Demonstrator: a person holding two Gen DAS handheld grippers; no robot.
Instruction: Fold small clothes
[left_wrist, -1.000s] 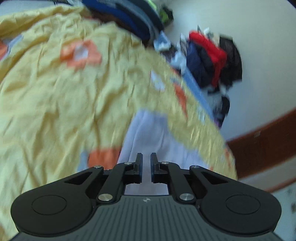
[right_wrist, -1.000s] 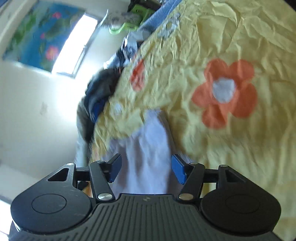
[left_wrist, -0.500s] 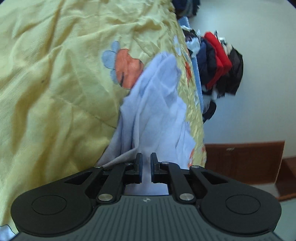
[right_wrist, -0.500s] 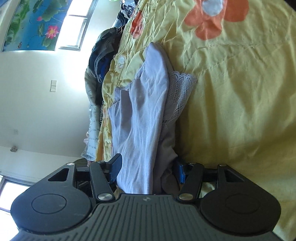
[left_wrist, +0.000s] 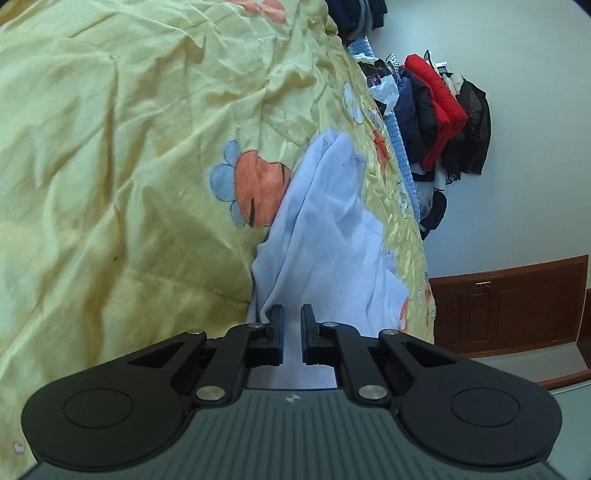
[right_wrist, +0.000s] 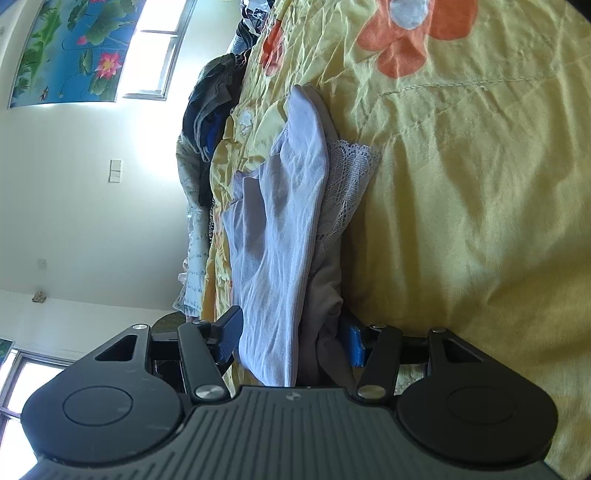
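A pale lavender garment (left_wrist: 332, 229) lies bunched in a long fold on the yellow flowered quilt (left_wrist: 110, 147). My left gripper (left_wrist: 291, 317) is shut on its near edge, and the cloth's folds run straight up from the narrow slit between the pads. In the right wrist view the same garment (right_wrist: 288, 221) shows a white lace trim (right_wrist: 347, 177) along its right side. My right gripper (right_wrist: 291, 332) stands wide around the thick near end of the bundle, which fills the space between both blue pads. The right pad is half hidden by cloth.
The quilt (right_wrist: 480, 184) covers a bed. Piled clothes (left_wrist: 436, 110) hang past its far edge, and darker clothes (right_wrist: 210, 96) are heaped by the bright window (right_wrist: 162, 48). A brown wooden cabinet (left_wrist: 509, 302) stands against the wall.
Both grippers have come down to the quilt with the garment, which now lies stretched out on it. Both views have rolled. Neither gripper's opening has visibly changed.
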